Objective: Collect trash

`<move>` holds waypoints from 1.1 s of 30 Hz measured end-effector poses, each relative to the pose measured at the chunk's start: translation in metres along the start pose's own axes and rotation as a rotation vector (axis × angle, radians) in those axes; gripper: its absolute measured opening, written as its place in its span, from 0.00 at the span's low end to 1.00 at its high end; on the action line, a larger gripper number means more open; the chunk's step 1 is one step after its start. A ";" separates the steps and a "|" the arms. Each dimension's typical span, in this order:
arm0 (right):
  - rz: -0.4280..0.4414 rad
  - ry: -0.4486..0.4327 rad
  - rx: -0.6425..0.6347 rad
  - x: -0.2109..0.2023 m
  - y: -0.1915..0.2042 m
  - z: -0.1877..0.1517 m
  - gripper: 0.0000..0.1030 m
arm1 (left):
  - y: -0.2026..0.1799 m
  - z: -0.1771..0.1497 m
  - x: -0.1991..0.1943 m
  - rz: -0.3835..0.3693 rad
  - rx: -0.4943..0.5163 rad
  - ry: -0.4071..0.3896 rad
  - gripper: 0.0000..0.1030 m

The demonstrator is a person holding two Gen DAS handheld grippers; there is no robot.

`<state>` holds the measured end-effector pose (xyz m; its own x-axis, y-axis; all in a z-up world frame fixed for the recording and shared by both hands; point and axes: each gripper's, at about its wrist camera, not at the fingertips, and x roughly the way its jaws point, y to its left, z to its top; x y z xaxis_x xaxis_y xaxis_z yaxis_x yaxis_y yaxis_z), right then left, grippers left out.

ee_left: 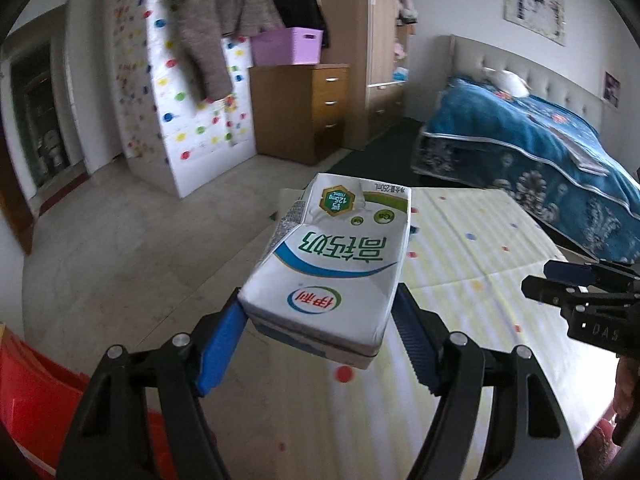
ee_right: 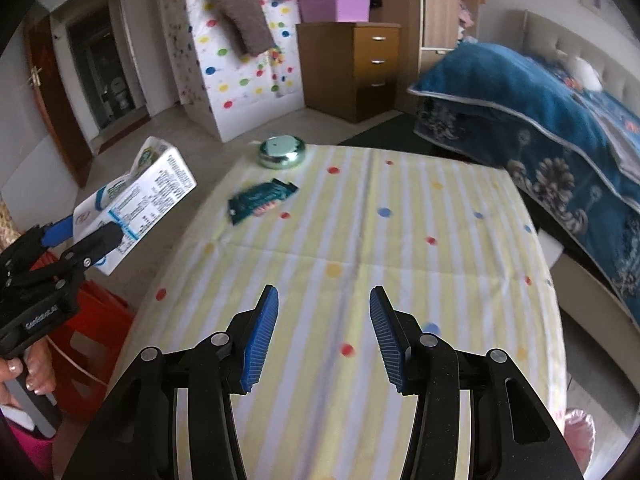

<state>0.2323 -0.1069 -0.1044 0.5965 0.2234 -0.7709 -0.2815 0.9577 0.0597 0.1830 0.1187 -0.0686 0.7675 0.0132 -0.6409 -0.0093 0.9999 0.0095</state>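
While clamped: milk carton [ee_left: 332, 264] aloft

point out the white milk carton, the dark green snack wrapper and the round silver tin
white milk carton [ee_left: 334, 260], left wrist view, printed front face
dark green snack wrapper [ee_right: 260, 199], right wrist view, its middle
round silver tin [ee_right: 281, 152], right wrist view, pale lid

So I've got a crumpled white milk carton [ee_left: 328, 260] with green lettering and a blue swoosh, dented at the far end, lifted clear off the table, off its left edge. A dark teal snack wrapper [ee_right: 260, 200] lies flat on the striped cloth near the far left corner, just short of a round green tin [ee_right: 282, 152].
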 end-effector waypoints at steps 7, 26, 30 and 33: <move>0.023 0.012 -0.039 0.034 0.029 0.028 0.48 | 0.015 0.006 0.032 0.043 -0.027 0.020 0.69; 0.077 0.079 -0.042 0.141 0.061 0.084 0.49 | 0.020 0.004 0.094 0.071 -0.014 0.090 0.69; 0.054 0.075 -0.141 0.135 0.068 0.079 0.46 | 0.019 0.000 0.085 0.080 -0.025 0.098 0.69; 0.089 0.090 -0.160 0.122 0.072 0.073 0.10 | 0.019 -0.003 0.074 0.089 -0.034 0.104 0.69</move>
<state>0.3398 0.0028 -0.1479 0.4964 0.2821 -0.8210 -0.4501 0.8923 0.0345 0.2379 0.1388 -0.1183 0.6918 0.1000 -0.7151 -0.0972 0.9943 0.0450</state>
